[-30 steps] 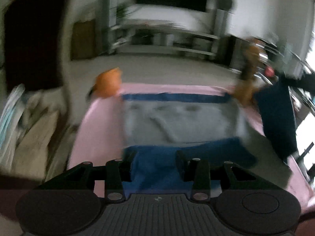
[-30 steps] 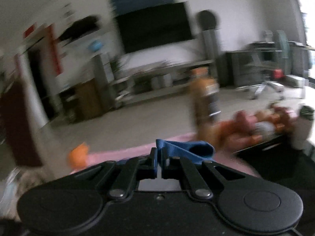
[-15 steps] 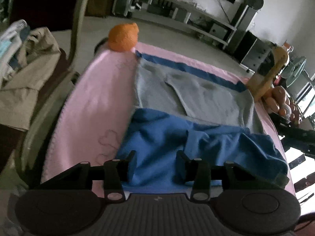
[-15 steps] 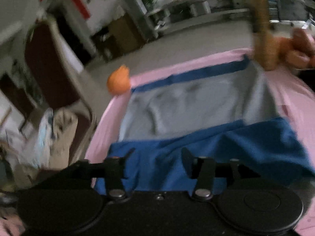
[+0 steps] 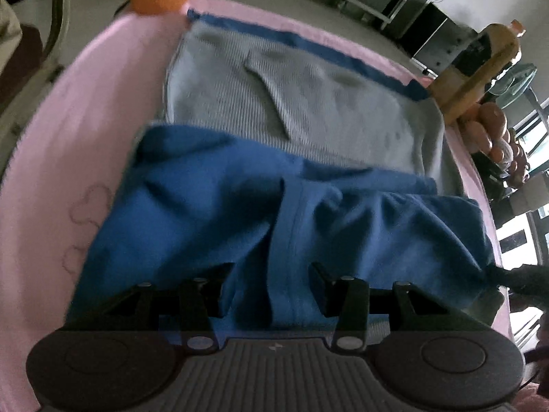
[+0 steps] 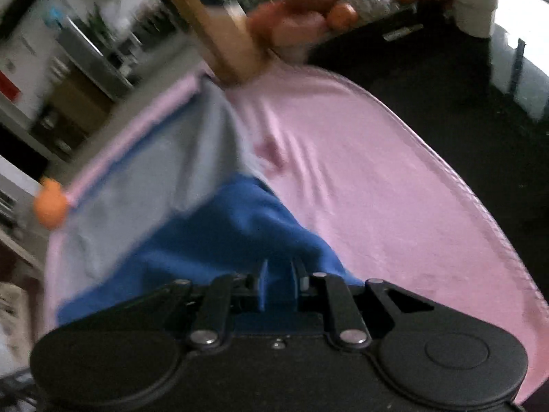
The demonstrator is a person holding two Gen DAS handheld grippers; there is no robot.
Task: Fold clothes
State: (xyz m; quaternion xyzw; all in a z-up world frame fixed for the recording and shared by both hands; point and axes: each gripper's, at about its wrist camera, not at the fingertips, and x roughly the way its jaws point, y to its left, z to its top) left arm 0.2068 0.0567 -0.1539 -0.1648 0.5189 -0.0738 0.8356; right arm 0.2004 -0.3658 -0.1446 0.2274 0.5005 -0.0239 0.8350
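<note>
Left wrist view has the blue garment [image 5: 219, 219] lying on the pink cloth [image 5: 68, 158] with its near part doubled over the grey inside, left gripper [image 5: 271, 274] jaws spread wide over it. Right gripper [image 6: 278, 281] is pinching the garment's right corner, probably to carry the fold, with bare pink on that side and a bottle [image 6: 209, 27] at the far edge.
</note>
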